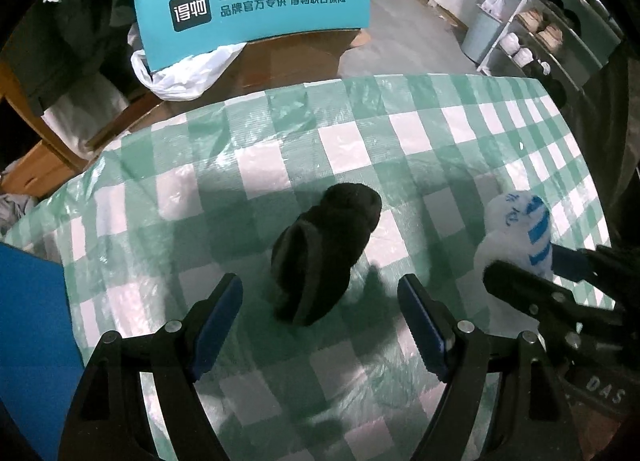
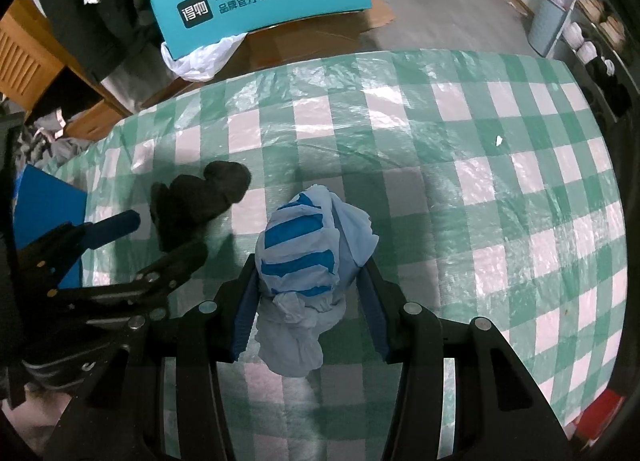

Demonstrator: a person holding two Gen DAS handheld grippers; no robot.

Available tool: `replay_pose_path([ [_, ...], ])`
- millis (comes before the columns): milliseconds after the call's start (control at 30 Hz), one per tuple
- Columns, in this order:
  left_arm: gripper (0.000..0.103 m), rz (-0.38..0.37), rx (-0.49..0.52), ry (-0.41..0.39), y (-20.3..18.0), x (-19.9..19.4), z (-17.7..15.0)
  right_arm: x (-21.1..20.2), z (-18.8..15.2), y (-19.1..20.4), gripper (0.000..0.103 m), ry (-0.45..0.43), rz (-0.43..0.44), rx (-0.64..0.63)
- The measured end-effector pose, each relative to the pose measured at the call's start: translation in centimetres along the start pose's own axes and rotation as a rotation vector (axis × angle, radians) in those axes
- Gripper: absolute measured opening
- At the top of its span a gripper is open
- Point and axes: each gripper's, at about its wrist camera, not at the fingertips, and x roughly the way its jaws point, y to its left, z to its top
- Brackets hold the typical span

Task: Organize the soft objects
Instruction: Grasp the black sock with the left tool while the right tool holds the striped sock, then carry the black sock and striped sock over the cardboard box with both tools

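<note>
the right gripper (image 2: 306,297) is pinching a crumpled bundle of pale blue and white cloth with bright blue stripes (image 2: 308,257), its blue pads pressed against both sides of the wad. the bundle bulges up above the fingers and a loose tail of the fabric hangs down between them, over the checked cloth below. seen from the left wrist, the same striped bundle (image 1: 516,233) shows at the right edge with one blue pad against it.

the left gripper (image 1: 320,325) stands spread wide and holds nothing. its two blue-padded fingers (image 1: 218,321) sit apart on either side of the near end of a black rolled soft item (image 1: 324,253), which lies on the cloth just ahead of the tips; i can't tell whether either pad touches it. from the right wrist, that black bundle (image 2: 196,197) lies to the left of the striped one, close by but apart from it, with the left gripper's finger tips just beside it.

both pieces are over a green and white checked tablecloth (image 2: 480,181) under a clear, wrinkled plastic sheet. a flat blue object (image 1: 32,341) sits at the table's left edge. beyond the far edge stands a teal box with printed characters (image 1: 252,9), a white plastic bag (image 1: 184,73) slumped against it. dark coats hang at the upper left, and shelves with shoes (image 1: 548,33) stand at the upper right.
</note>
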Motion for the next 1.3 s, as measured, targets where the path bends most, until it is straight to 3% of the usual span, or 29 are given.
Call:
replay_pose_path([
  [533, 0.081, 0.025, 0.016, 0.041, -0.6, 2.3, 1.6, -0.3, 0.2, -1.5, 0.047, -0.004, 0.004, 0.029],
  [600, 0.078, 0.024, 0.025, 0.035, -0.7, 2.3, 1.6, -0.4, 0.2, -1.3, 0.047, -0.004, 0.009, 0.024],
  [767, 0.053, 0.023, 0.023, 0.021, -0.4, 1.9, 1.7, -0.2, 0.0, -1.1, 0.047, 0.002, 0.009, 0.014],
  [1300, 0.049, 0.006, -0.029, -0.026, 1.2, -1.7, 0.0, -1.9, 0.0, 0.1, 0.047, -0.017, 0.029, -0.025],
])
